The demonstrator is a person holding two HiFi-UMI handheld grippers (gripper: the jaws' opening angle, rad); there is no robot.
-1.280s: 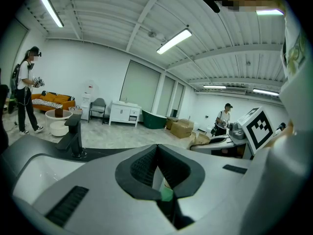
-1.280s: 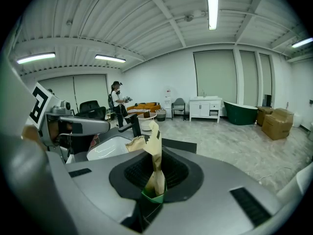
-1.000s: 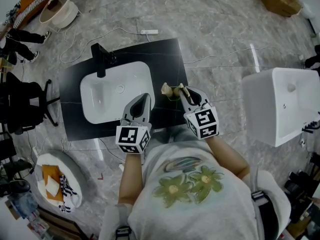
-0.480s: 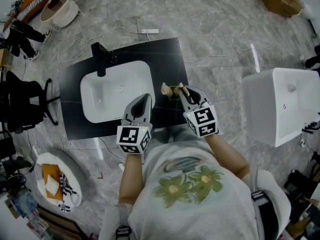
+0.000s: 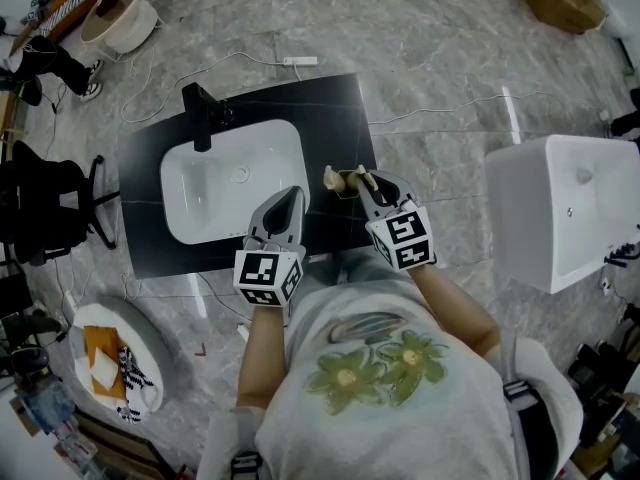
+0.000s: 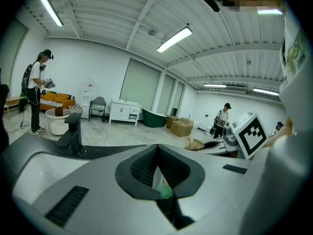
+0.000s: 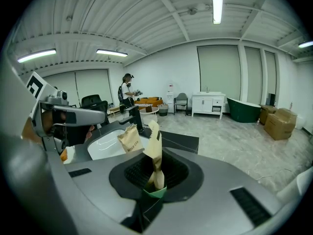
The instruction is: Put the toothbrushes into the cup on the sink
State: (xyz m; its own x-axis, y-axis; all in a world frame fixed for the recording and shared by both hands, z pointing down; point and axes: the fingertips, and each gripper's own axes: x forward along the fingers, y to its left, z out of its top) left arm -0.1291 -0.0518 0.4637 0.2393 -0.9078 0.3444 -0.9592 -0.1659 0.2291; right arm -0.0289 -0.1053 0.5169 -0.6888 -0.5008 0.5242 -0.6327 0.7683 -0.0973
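On the black countertop (image 5: pixel 330 118) with its white sink (image 5: pixel 180 173), my right gripper (image 5: pixel 368 183) is shut on a toothbrush in tan paper wrap (image 7: pixel 154 148), which sticks up from the jaws. A second wrapped toothbrush (image 7: pixel 129 138) stands just to its left (image 5: pixel 331 177), above a small greenish cup (image 5: pixel 346 194) near the counter's right front corner. I cannot tell whether it rests in the cup. My left gripper (image 5: pixel 289 198) hangs over the sink's near right rim, shut and empty (image 6: pixel 157 151).
A black faucet (image 5: pixel 200 118) stands at the sink's far left. A second white washbasin (image 5: pixel 560 208) is on the right. On the floor, a cable with a power strip (image 5: pixel 298 64) lies behind the counter. A round tray (image 5: pixel 110 358) sits at the lower left.
Both grippers and the toothbrushes stay where they were. Only a person's feet at the far upper left have shifted.
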